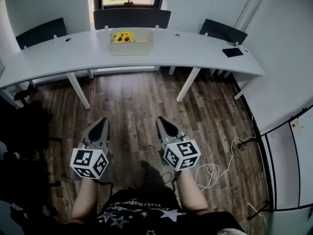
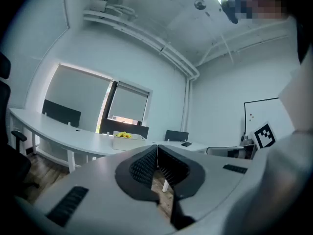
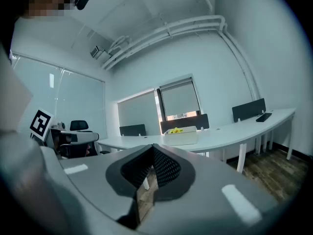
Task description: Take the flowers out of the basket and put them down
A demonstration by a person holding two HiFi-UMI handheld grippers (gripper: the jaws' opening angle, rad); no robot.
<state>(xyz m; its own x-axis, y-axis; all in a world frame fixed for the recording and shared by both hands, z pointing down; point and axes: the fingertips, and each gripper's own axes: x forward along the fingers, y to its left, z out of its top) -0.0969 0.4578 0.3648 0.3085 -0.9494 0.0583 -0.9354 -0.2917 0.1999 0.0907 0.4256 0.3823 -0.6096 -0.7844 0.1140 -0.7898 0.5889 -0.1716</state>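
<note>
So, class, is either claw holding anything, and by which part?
Nothing is held. The left claw and right claw are shut and empty; the flowers lie in the basket.

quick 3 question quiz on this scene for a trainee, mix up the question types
1. True or false: the yellow flowers sit in the white basket on the desk.
2. Multiple choice: the left gripper and the right gripper are: A) both shut and empty; B) both wide open; C) one shut on a flower.
3. Fill in: both grippers hang over the wooden ____, well short of the desk.

Key:
1. True.
2. A.
3. floor.
</note>
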